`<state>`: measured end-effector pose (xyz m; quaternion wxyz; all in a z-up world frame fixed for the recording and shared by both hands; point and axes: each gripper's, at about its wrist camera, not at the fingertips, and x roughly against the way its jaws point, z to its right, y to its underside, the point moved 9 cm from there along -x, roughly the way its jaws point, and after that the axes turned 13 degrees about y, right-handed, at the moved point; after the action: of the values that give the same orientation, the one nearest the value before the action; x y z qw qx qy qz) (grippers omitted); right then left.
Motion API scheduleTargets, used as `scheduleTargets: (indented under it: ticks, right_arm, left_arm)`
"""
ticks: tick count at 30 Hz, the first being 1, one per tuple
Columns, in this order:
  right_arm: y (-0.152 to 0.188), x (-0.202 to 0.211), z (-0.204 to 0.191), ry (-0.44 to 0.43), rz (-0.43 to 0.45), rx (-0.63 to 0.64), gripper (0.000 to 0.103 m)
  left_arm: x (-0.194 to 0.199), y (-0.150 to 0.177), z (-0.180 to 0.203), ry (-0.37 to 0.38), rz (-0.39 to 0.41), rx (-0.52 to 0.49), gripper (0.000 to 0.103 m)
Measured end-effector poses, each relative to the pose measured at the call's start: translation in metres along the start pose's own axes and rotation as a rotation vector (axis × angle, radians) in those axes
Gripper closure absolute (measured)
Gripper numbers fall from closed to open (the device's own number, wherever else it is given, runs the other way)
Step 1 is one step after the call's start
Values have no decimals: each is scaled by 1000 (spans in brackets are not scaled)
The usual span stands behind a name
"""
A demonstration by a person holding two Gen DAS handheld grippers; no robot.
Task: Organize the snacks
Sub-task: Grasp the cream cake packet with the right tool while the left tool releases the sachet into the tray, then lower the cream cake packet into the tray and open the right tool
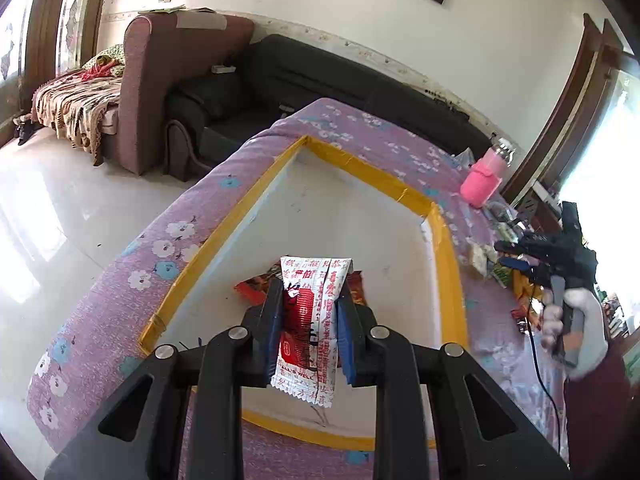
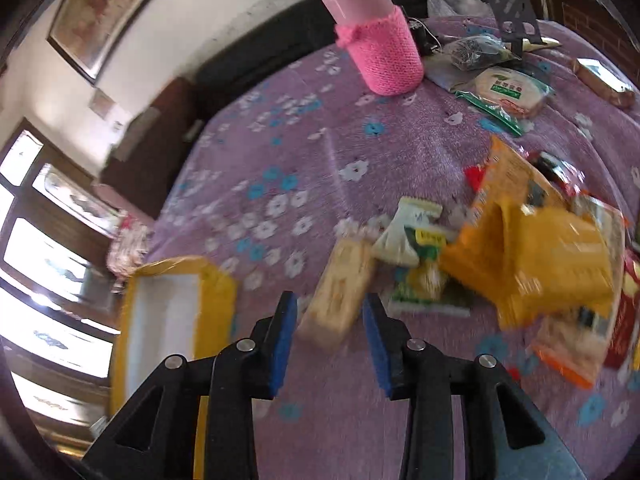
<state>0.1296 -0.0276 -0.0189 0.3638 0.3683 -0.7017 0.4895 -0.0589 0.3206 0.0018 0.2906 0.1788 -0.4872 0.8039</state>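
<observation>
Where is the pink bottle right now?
The pink bottle stands upright on the purple flowered cloth, far side in the right wrist view, beside a round green-labelled packet. The snack pile lies nearer.

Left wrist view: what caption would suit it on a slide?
Left gripper holds a red-and-white packet above the yellow-rimmed tray.

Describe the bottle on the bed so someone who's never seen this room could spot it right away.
Start at the purple flowered bedspread and go to its far edge by the wall. There stands the bottle, upright beside clear bags of odds and ends. It alone wears a bright pink knitted sleeve, with a clear top.
</observation>
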Motion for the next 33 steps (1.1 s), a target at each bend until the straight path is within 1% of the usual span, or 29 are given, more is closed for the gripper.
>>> scheduleTargets:
  ticks: [3, 4, 5, 7, 9, 10, 11, 12, 13, 15, 18, 19, 21, 23, 25, 27, 28, 30, 32, 33]
  right_arm:
    - [-9, -27, -5, 129, -6, 35, 60]
    - [-12, -35, -6, 160, -13, 43, 60]
    - [-11, -42, -11, 172, -20, 50, 60]
    - [-9, -54, -16, 200, -25, 68, 55]
    - [-7, -57, -20, 251, 1, 100, 49]
    - [-4, -55, -24, 274, 13, 121, 51]
    - [-2, -57, -25, 299, 20, 147, 55]
    - [1, -54, -26, 329, 34, 177, 67]
    - [4, -53, -28, 325, 42, 204, 69]
    - [12, -47, -30, 291, 38, 212, 69]
    - [17, -21, -27, 264, 99, 213, 69]
    - [18, -11, -30, 241, 113, 206, 69]
    - [25, 14, -40, 173, 134, 197, 69]
    - [38, 40, -65, 71, 142, 226, 69]
    - [61, 60, -102, -36, 120, 304, 70]
    - [83, 65, -134, -98, 86, 380, 70]
    - [100, 66, -152, -121, 68, 425, 70]
    - [130, 61, -176, -133, 43, 503, 70]
    - [153, 53, -191, -111, 37, 553, 70]
    - [164, 45, -198, -101, 23, 567, 69]
  left_arm:
    - [-9, 2, -6, -27, -24, 1, 81]
    - [-12, 4, -8, -37, -33, 0, 81]
    - [-15, 5, -10, -48, -44, -2, 81]
    - [-23, 9, -14, -71, -71, 4, 81]
    - [-28, 12, -17, -62, -89, 30, 81]
    - [-30, 13, -19, -58, -97, 40, 79]
    - [-31, 14, -21, -64, -100, 42, 78]
    - [-31, 15, -22, -73, -104, 41, 78]
    - [-31, 16, -23, -81, -108, 39, 79]
    - [-30, 18, -22, -100, -112, 30, 79]
    - [-28, 25, -22, -151, -118, 13, 78]
    - [-28, 29, -23, -163, -128, 22, 76]
    - [-24, 35, -22, -172, -128, 12, 75]
    - [-20, 38, -18, -155, -118, 13, 75]
    - [-14, 37, -16, -98, -102, 54, 75]
    - [-3, 32, -16, -70, -75, 94, 75]
    - [7, 28, -17, -60, -41, 103, 75]
    - [22, 19, -18, -63, 4, 105, 72]
    - [41, 10, -19, -58, 56, 107, 65]
    - [49, 7, -19, -58, 80, 105, 64]
